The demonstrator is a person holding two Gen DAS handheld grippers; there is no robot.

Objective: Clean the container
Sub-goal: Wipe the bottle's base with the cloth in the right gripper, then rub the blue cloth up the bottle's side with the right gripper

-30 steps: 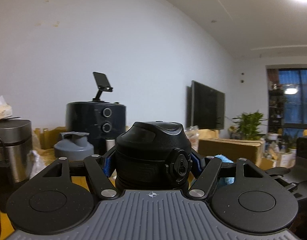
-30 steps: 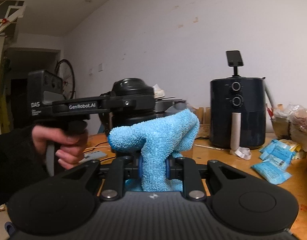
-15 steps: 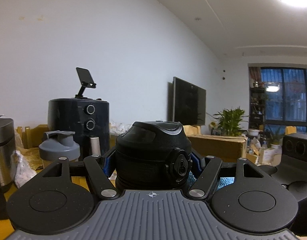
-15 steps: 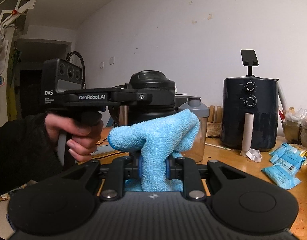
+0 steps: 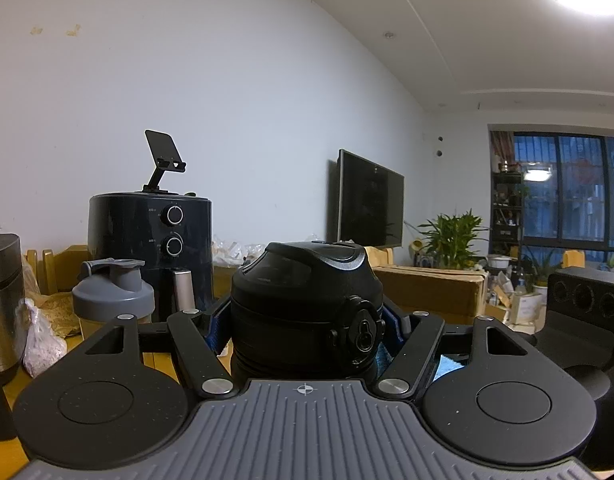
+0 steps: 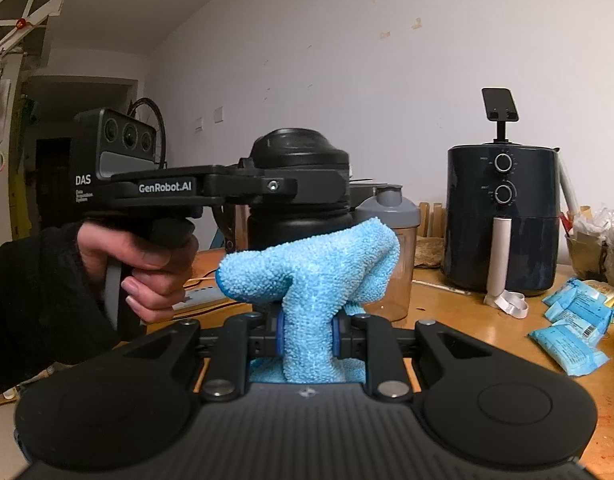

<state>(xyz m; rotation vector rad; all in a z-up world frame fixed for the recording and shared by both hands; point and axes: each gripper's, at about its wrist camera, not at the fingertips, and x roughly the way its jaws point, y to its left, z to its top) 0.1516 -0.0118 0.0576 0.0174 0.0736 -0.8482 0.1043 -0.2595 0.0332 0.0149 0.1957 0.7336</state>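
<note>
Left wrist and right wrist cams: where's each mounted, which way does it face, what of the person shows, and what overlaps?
Left wrist: sits on the left gripper, looks along its fingers at the clamped black bottle, toward the TV wall; no hand visible.
Right wrist: sits on the right gripper, which pinches the blue cloth; faces the bottle side-on; a hand and dark sleeve show.
Shared: bottle, air fryer, grey shaker.

- Black container (image 5: 303,312): domed lid with a round lock button on its side, upright, held above the table.
- Blue microfibre cloth (image 6: 311,280): bunched, just before the container.
</note>
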